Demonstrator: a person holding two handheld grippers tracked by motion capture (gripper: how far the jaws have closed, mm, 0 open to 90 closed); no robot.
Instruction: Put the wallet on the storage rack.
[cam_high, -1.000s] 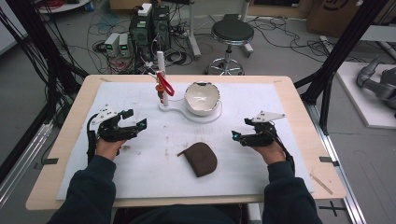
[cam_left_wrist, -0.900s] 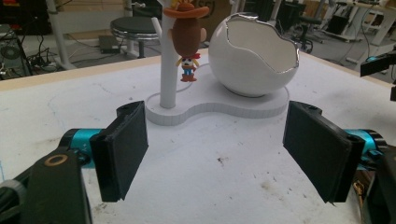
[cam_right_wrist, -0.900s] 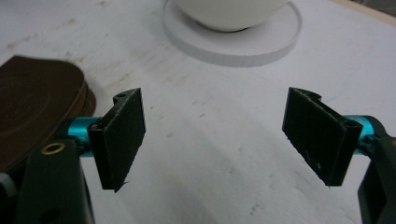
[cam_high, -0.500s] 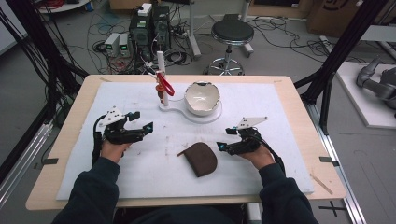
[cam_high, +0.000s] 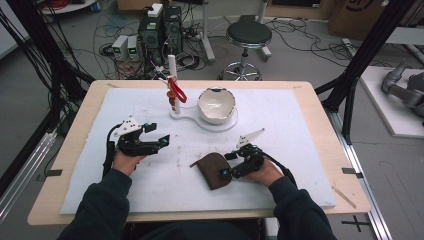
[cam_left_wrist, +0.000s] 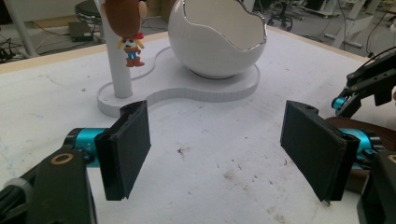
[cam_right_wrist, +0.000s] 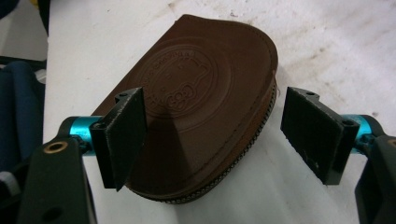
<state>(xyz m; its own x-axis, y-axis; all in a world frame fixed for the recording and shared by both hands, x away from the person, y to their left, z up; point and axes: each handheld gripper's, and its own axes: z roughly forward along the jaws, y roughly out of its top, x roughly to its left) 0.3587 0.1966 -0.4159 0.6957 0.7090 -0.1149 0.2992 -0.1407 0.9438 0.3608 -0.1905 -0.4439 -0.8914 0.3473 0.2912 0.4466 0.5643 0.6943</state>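
Note:
A brown leather zip pouch lies flat on the white mat, near the front middle. My right gripper is open at its right edge. In the right gripper view the pouch with its embossed round stamp sits between the jaws of that gripper: one jaw hangs over the leather, the other stands just off the zip edge. My left gripper is open over bare mat, left of the pouch. In its own view the left gripper holds nothing and faces the white egg-shaped bowl.
The bowl stands on a white base with a post that carries a red-and-brown toy figure. The wooden table's edge frames the mat. A stool and electronics stand on the floor beyond.
My right gripper has moved left and toward the person, up to the pouch, and now straddles its edge. My left gripper has shifted right and slightly nearer. The pouch has not moved.

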